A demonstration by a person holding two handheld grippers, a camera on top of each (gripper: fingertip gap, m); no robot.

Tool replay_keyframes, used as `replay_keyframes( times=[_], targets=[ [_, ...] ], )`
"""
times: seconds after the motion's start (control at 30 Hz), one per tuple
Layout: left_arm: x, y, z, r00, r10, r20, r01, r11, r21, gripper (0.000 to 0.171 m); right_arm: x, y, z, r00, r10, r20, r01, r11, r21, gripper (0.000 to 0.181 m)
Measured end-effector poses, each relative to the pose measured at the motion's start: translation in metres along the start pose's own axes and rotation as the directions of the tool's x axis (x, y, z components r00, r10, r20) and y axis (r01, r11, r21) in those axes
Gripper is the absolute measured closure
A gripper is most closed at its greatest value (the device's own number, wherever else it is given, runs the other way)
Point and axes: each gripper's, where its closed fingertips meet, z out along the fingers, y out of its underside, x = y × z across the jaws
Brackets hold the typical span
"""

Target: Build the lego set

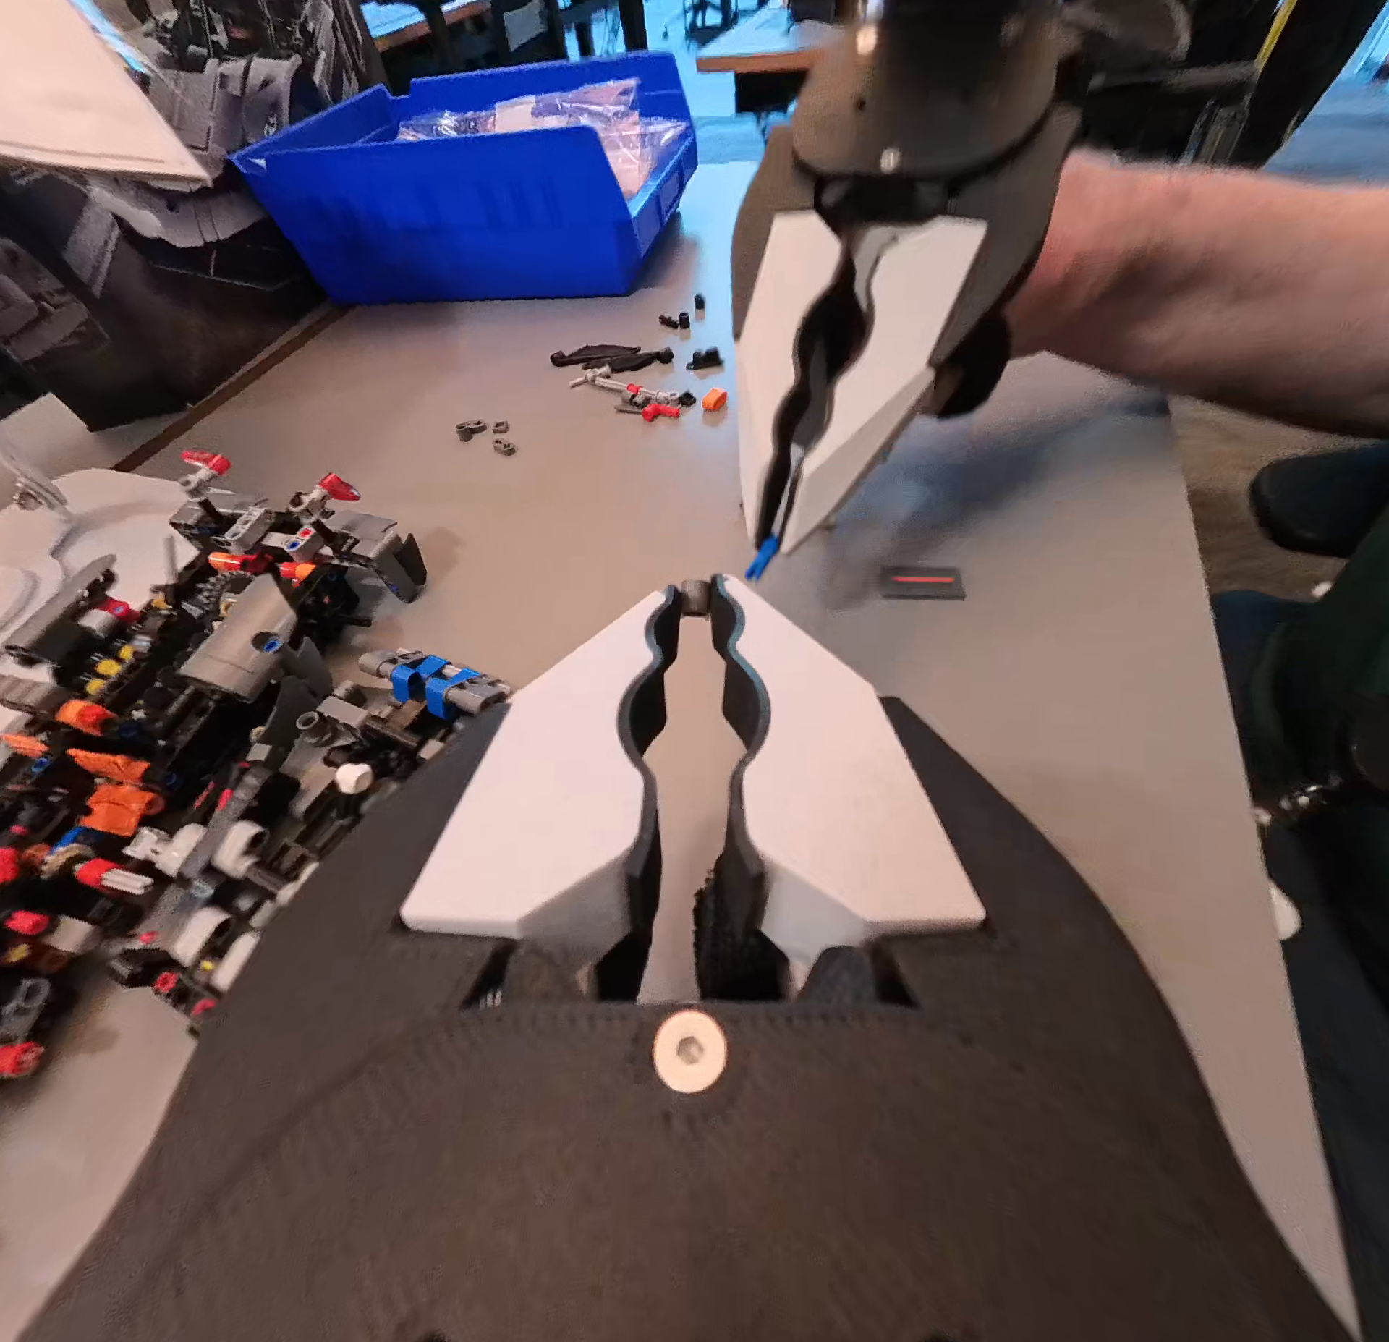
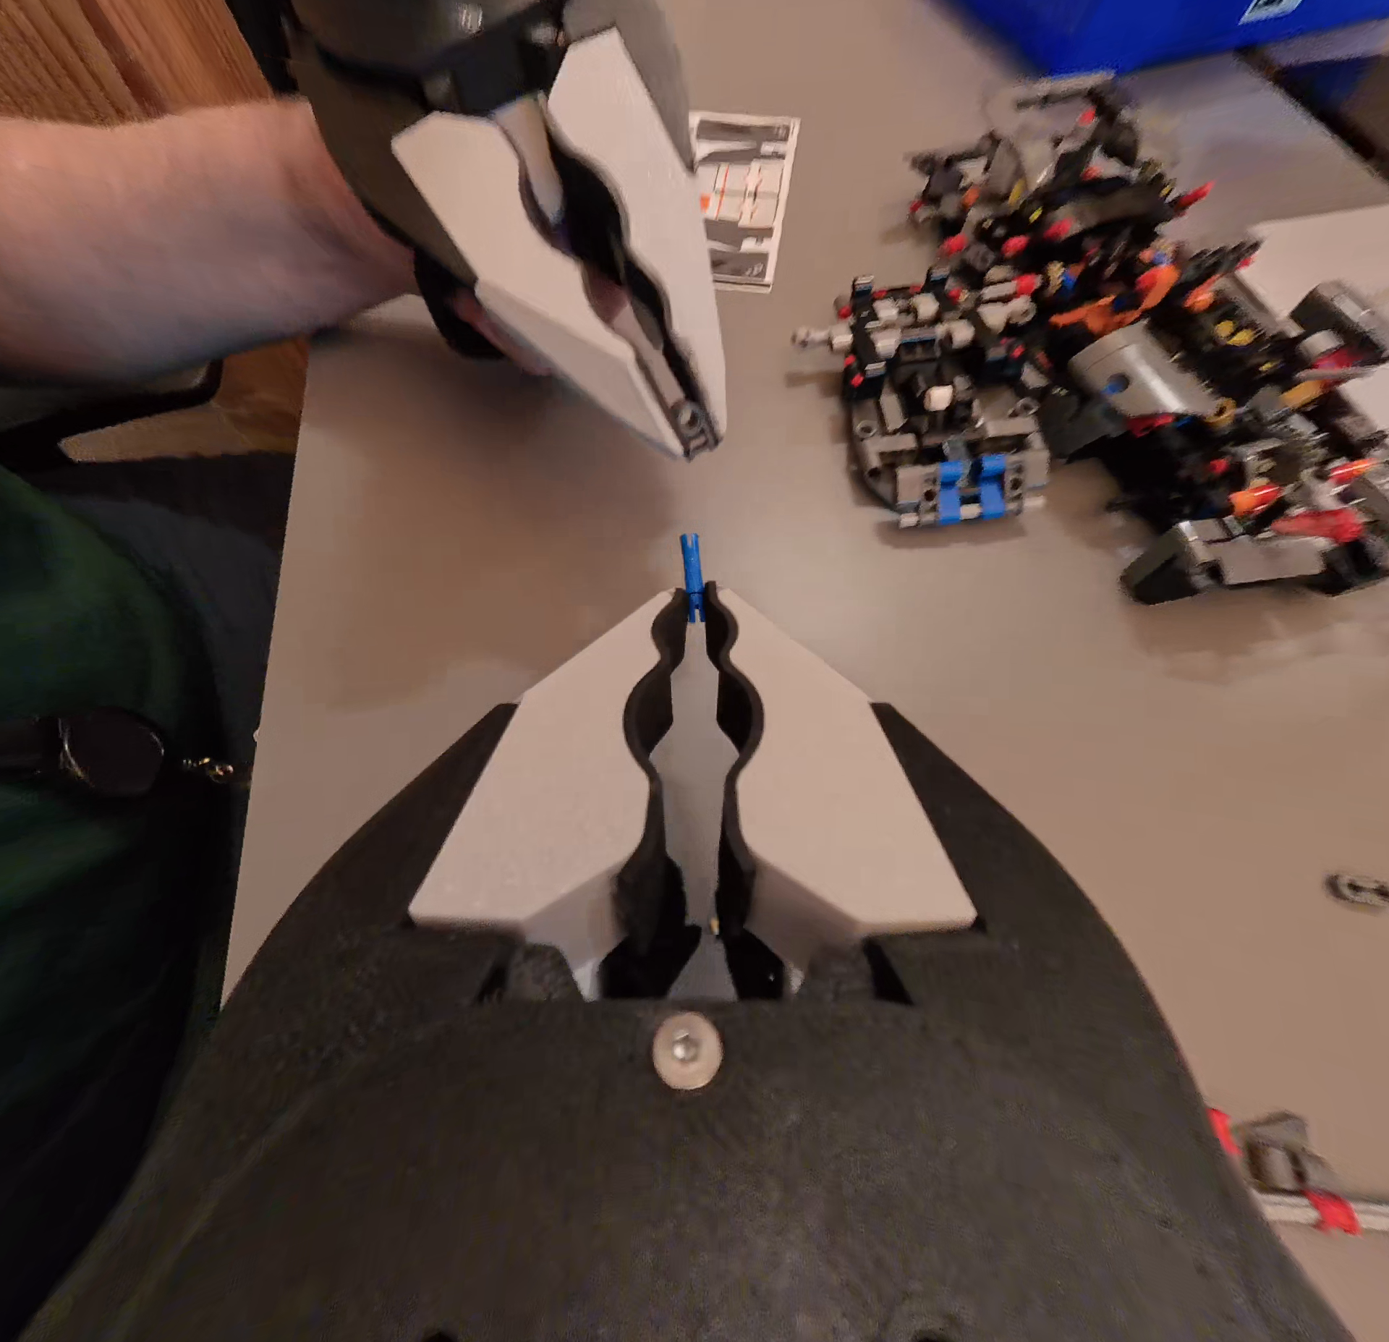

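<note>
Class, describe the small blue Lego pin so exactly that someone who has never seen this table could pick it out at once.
Start at the grey table, where a large half-built model lies, and find the two hand-held grippers meeting tip to tip above the bare surface. The right gripper is shut on the blue pin, which sticks out past its fingertips. The left gripper pinches a small grey piece instead.

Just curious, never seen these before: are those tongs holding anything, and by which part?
Yes. The right tongs pinch a blue pin by its rear end. The left tongs clamp a small grey piece at their tips.
</note>
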Motion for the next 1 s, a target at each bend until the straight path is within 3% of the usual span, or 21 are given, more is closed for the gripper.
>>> replay_keyframes(
  times=[0.17, 0.27, 1.0],
  targets=[
    [-0.001, 0.009, 0.009, 0.965, 0.251, 0.071, -0.236, 0.955, -0.177, 0.166, 0.005, -0.01, -0.005, 1.0, -0.011, -0.001, 0.011, 1.0, 0.026, 0.18],
    [0.002, 0.011, 0.015, 0.941, 0.332, 0.065, -0.309, 0.922, -0.234, 0.166, 0.005, -0.008, -0.001, 1.0, -0.019, 0.004, 0.019, 1.0, 0.015, 0.18],
    [-0.001, 0.021, 0.033, 0.913, 0.405, 0.054, -0.37, 0.875, -0.313, 0.166, 0.016, 0.008, 0.007, 1.0, -0.002, 0.011, 0.002, 1.0, 0.02, 0.179]
  ],
)
